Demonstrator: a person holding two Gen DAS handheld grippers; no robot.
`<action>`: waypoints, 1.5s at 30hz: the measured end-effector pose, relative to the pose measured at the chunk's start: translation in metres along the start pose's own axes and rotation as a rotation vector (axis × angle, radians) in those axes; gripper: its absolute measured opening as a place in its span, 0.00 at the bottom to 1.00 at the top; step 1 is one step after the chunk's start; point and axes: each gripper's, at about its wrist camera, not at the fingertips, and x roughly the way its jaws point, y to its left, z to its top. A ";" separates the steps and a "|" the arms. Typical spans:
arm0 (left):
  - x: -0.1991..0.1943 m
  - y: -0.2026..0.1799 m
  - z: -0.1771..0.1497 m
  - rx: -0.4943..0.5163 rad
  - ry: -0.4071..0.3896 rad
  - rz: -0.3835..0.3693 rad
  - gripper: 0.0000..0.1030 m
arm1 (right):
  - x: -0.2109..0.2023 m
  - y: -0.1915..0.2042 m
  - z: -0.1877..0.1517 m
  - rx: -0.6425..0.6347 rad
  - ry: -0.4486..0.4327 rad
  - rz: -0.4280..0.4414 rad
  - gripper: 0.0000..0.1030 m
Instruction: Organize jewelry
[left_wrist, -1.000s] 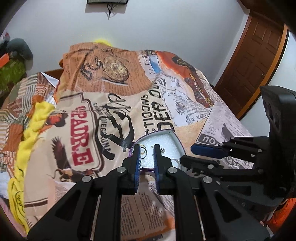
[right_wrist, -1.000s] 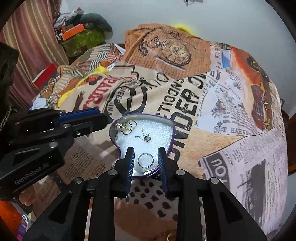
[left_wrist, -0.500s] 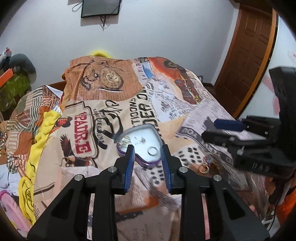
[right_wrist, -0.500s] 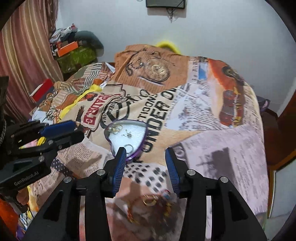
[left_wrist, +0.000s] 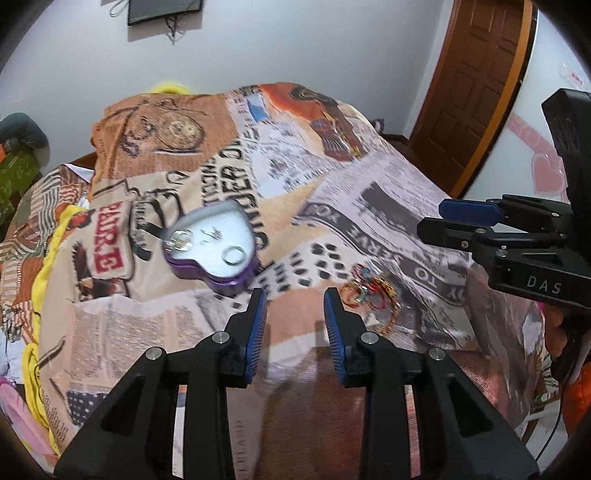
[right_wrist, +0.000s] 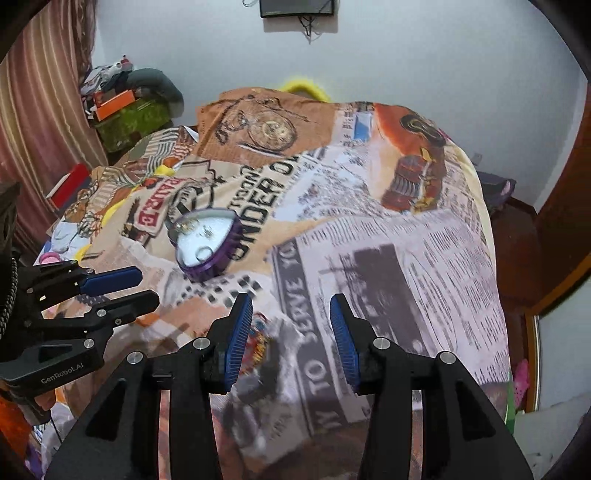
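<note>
Overhead, the left gripper (left_wrist: 294, 295) hung with its blue-padded jaws spread and nothing between them. Ahead of it and off to its left sat the purple heart-shaped tin (left_wrist: 212, 244), on the newspaper-print bedspread (left_wrist: 369, 206), holding a silver ring (left_wrist: 233, 255) and a blurred cluster of gold pieces (left_wrist: 181, 239). Just ahead of its right finger lay a tangle of colourful bracelets (left_wrist: 369, 291). The right gripper (right_wrist: 291, 302) was likewise spread wide and empty, the bracelets (right_wrist: 260, 341) beside its left finger
</note>
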 end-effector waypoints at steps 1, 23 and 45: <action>0.002 -0.003 -0.001 0.006 0.006 -0.005 0.30 | 0.002 -0.003 -0.003 0.004 0.006 -0.001 0.39; 0.050 -0.026 0.000 0.025 0.088 -0.100 0.20 | 0.020 -0.026 -0.038 -0.006 0.063 0.020 0.39; 0.048 -0.038 -0.001 0.068 0.122 -0.104 0.06 | 0.018 -0.027 -0.034 -0.003 0.055 0.064 0.39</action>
